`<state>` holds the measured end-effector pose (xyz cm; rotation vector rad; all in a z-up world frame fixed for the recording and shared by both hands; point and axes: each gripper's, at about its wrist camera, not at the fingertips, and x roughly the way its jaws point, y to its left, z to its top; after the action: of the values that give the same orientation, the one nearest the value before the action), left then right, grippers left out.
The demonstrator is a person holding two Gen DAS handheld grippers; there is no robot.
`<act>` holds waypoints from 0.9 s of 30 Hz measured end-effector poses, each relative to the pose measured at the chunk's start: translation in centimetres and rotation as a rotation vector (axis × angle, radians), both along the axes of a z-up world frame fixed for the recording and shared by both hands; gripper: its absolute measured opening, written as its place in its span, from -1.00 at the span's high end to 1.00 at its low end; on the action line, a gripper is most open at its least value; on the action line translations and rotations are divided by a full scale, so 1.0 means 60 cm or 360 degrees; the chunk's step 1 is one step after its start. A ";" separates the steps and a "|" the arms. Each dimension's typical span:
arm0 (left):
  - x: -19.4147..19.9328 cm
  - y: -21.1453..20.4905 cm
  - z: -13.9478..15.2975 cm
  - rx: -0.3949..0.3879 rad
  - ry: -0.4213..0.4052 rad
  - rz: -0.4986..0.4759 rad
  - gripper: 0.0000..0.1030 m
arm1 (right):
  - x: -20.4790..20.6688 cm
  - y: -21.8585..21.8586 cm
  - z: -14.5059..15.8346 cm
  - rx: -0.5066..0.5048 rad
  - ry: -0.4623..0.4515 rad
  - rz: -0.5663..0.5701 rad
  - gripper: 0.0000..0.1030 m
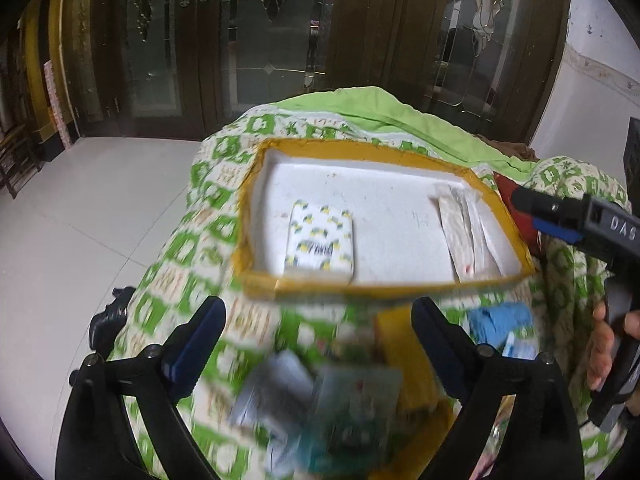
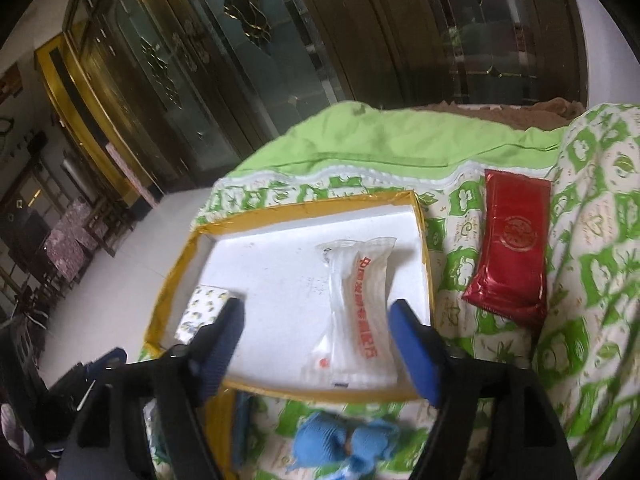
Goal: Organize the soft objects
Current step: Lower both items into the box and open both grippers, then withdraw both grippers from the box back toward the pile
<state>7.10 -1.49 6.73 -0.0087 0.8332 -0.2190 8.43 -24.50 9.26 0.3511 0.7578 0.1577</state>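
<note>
A shallow tray with a yellow rim (image 1: 360, 149) (image 2: 320, 205) and a white floor lies on the green-patterned quilt. In it are a lemon-print tissue pack (image 1: 320, 245) (image 2: 202, 307) at the left and a clear white packet with red print (image 1: 460, 234) (image 2: 356, 304) at the right. My left gripper (image 1: 318, 322) hangs open over blurred grey (image 1: 276, 392) and green packets (image 1: 356, 412) in front of the tray. My right gripper (image 2: 318, 320) (image 1: 560, 216) stands open above the white packet, its pads off it. A blue cloth bundle (image 2: 344, 440) (image 1: 500, 324) lies near the tray's front edge.
A red foil packet (image 2: 512, 248) rests on the quilt (image 2: 592, 280) right of the tray. A hand (image 1: 604, 344) holds the right gripper's handle. Pale tiled floor (image 1: 80, 220) lies left of the bed, and dark glass-fronted cabinets (image 1: 260, 40) stand behind.
</note>
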 end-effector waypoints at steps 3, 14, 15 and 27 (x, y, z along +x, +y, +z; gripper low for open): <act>-0.037 0.008 -0.006 0.0033 0.0005 0.0017 -0.82 | -0.023 0.011 0.005 -0.0013 -0.0030 0.0032 -0.80; -0.100 0.030 -0.027 0.0076 0.0023 0.0049 -0.82 | -0.096 0.062 -0.008 -0.0042 -0.0020 0.0177 -0.86; -0.101 0.031 -0.028 0.0069 0.0026 0.0054 -0.82 | -0.105 0.061 -0.013 -0.0015 0.0001 0.0176 -0.86; -0.112 0.041 -0.050 0.0043 0.0050 0.0071 -0.82 | -0.176 0.019 -0.028 0.0032 0.0064 0.0007 -0.96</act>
<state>0.40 0.96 3.75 -0.0053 0.8660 -0.1663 -2.10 -23.36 7.60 0.3726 0.7970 0.1627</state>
